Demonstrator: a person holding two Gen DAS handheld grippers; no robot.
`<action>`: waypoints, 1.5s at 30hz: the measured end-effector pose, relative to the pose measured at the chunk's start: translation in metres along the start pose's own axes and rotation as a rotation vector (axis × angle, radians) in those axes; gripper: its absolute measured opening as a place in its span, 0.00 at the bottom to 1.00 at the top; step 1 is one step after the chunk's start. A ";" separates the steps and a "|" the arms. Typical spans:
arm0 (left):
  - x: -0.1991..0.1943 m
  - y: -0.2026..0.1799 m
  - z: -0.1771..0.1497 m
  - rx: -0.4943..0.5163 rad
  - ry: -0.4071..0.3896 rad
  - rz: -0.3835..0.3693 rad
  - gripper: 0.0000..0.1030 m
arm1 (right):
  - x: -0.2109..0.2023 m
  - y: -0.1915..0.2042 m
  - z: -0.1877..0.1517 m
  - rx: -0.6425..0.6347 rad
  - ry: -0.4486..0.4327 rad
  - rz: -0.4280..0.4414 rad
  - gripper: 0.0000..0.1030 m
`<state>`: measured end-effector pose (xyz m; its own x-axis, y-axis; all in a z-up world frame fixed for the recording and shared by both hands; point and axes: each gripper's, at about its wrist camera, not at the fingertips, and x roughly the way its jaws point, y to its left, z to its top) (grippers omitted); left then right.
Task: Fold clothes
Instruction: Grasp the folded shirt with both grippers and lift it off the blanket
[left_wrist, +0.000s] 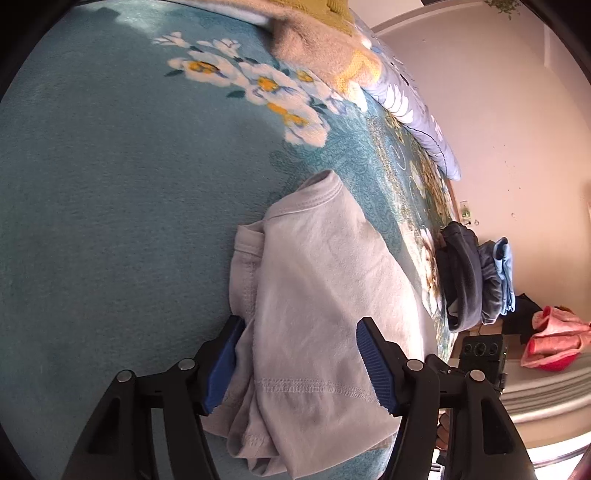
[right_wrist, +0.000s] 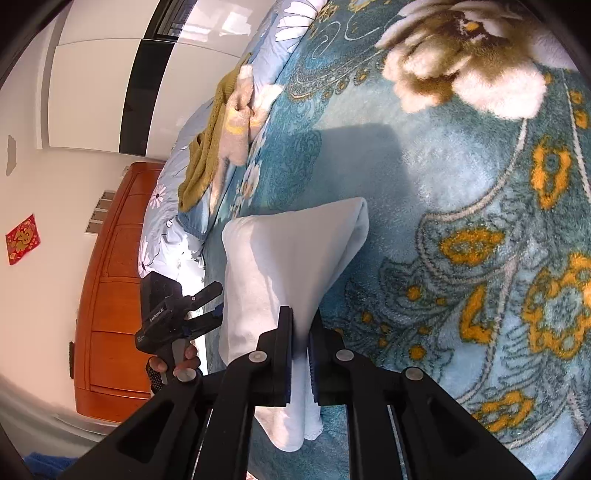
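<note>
teal floral blanket (left_wrist: 110, 206) under everything. my left gripper (left_wrist: 301, 363) sits wide open astride the pale grey garment (left_wrist: 317, 295); my right gripper (right_wrist: 300, 354) is clamped on its edge.

Little legible writing in either view

On the left gripper (right_wrist: 216, 302), seen from the right wrist camera, pale lettering runs along the black body, too small and tilted to read with confidence. Beyond the wooden headboard (right_wrist: 114, 280), a red paper decoration (right_wrist: 23, 239) on the wall carries a gold character or emblem that cannot be read.
</note>
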<state>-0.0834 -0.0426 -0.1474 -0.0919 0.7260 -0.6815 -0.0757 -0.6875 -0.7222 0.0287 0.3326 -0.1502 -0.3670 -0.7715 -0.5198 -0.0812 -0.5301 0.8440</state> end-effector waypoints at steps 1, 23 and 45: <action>0.001 -0.001 0.001 0.001 0.008 -0.029 0.64 | 0.001 -0.003 -0.002 0.006 0.003 -0.002 0.12; -0.036 -0.022 -0.038 -0.100 -0.124 -0.166 0.11 | -0.003 0.061 0.024 -0.093 0.004 0.034 0.07; -0.029 -0.003 -0.086 -0.094 -0.093 -0.049 0.45 | -0.004 -0.006 0.021 -0.018 0.111 -0.024 0.10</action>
<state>0.0047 -0.0600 -0.1358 -0.1826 0.7514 -0.6340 0.0102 -0.6434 -0.7655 0.0111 0.3460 -0.1507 -0.2605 -0.7919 -0.5522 -0.0715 -0.5546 0.8290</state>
